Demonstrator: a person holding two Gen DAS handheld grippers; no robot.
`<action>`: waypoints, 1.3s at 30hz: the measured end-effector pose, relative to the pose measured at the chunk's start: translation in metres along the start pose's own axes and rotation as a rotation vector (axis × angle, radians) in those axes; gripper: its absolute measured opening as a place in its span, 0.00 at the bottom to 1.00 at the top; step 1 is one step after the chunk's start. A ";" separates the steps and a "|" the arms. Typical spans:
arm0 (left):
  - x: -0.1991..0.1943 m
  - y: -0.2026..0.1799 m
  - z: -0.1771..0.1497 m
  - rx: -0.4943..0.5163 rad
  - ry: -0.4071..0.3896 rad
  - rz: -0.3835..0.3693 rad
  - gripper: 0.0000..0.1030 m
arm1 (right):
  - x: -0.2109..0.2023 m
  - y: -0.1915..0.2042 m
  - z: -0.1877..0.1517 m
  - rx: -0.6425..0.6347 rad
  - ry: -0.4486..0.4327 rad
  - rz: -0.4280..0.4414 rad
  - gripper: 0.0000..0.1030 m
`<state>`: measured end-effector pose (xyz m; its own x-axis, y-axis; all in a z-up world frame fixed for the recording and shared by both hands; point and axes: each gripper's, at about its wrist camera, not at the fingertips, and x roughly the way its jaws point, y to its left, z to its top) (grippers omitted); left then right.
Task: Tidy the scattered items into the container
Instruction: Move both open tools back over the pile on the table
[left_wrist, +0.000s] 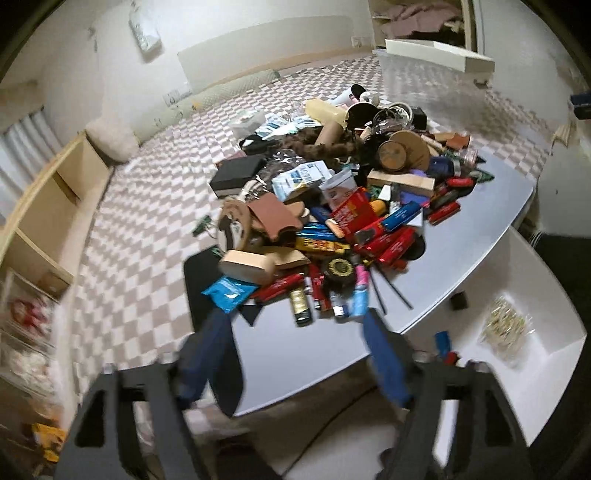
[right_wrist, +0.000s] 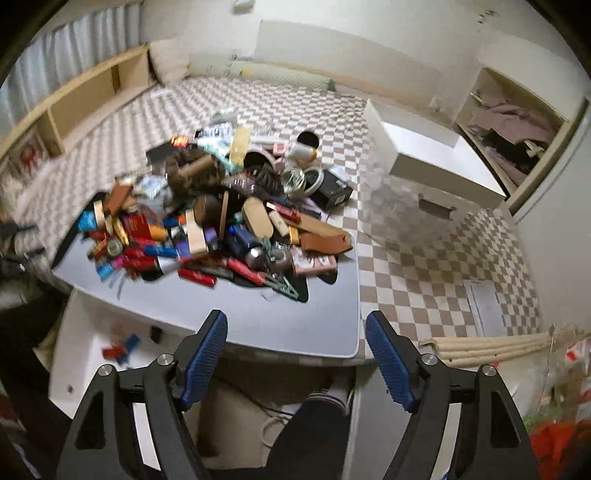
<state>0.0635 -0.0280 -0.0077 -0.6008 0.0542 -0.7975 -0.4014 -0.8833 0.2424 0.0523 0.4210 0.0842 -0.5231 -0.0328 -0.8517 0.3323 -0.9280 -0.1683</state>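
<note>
1. The grey worktop (right_wrist: 295, 325) has a bare strip along its near edge and near right corner; past that edge the checkered floor (right_wrist: 424, 266) lies open on the right.
2. The left tongs (left_wrist: 295, 328) stand wide apart over the near edge of the worktop, with nothing between the blue pads.
3. The right tongs (right_wrist: 295, 332) are likewise spread wide and hold nothing, poised above the bare near strip.
4. The pile of scattered items (left_wrist: 332, 206) covers the middle and far part of the worktop and spills onto the floor beyond: red packets, blue wrappers, brown leather pieces, cardboard tubes, small boxes, all jumbled and overlapping.
5. The white container (left_wrist: 546, 332) sits below the worktop's near side edge, between the two views; it holds a clear bag of yellowish bits, a few red and blue packets and a small black thing, with most of its bottom bare.
</note>
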 end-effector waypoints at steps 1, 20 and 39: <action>0.001 0.000 -0.002 0.018 -0.002 0.009 0.78 | 0.011 0.004 -0.003 -0.019 0.006 0.000 0.78; 0.116 -0.025 -0.017 -0.055 -0.004 -0.181 0.78 | 0.206 0.020 -0.022 -0.035 -0.029 0.006 0.78; 0.130 -0.038 -0.009 -0.065 -0.034 -0.259 0.82 | 0.276 -0.001 -0.035 -0.010 -0.027 0.211 1.00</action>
<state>0.0062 0.0084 -0.1257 -0.5072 0.2970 -0.8090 -0.5000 -0.8660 -0.0045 -0.0647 0.4259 -0.1678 -0.4621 -0.2365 -0.8547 0.4446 -0.8957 0.0075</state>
